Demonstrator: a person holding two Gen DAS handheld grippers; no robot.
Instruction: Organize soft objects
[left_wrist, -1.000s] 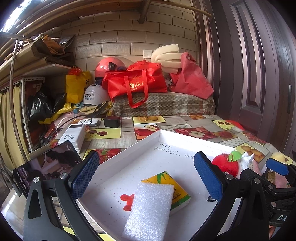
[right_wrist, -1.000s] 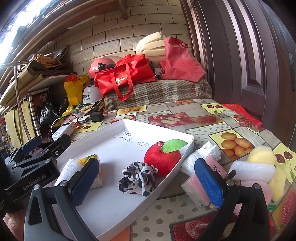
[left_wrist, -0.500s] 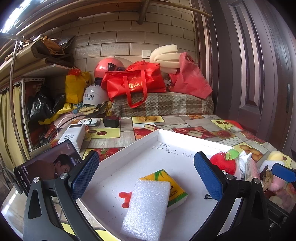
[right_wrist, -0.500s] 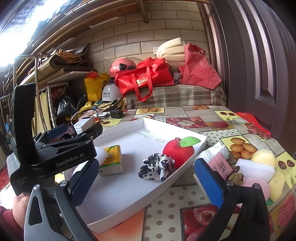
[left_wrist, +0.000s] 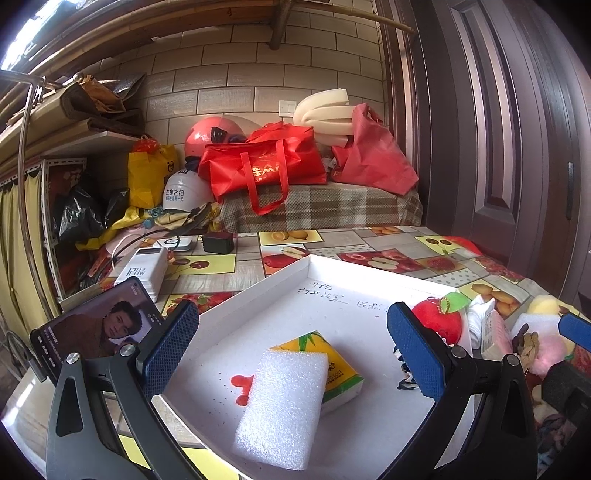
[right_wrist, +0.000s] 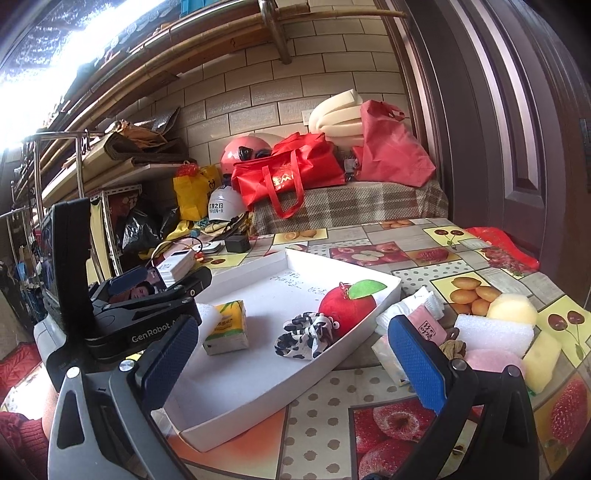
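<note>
A white tray (left_wrist: 258, 295) (right_wrist: 236, 424) lies on the table. In it are a white foam block (left_wrist: 282, 400), a yellow tissue pack (left_wrist: 340, 373) (right_wrist: 227, 326), a red plush apple (right_wrist: 347, 304) (left_wrist: 441, 321) and a black-and-white scrunchie (right_wrist: 306, 334). My left gripper (left_wrist: 291, 349) is open and empty above the foam block; it also shows in the right wrist view (right_wrist: 147, 291). My right gripper (right_wrist: 291, 365) is open and empty near the tray's front right edge. Right of the tray lie a pink pack (right_wrist: 428, 326), white foam (right_wrist: 495, 334), a pink puff (right_wrist: 493, 362) and yellow sponges (right_wrist: 511, 310).
A phone (left_wrist: 92, 328), a white power bank (left_wrist: 142, 271) and a black charger (left_wrist: 219, 243) lie at the left of the table. Red bags (left_wrist: 262, 166), helmets and foam rolls pile on a plaid cover at the back. A dark door (left_wrist: 517, 147) stands at the right.
My right gripper has pulled back and swung left, so the tray and my left gripper now fill more of its view. My left gripper has barely moved.
</note>
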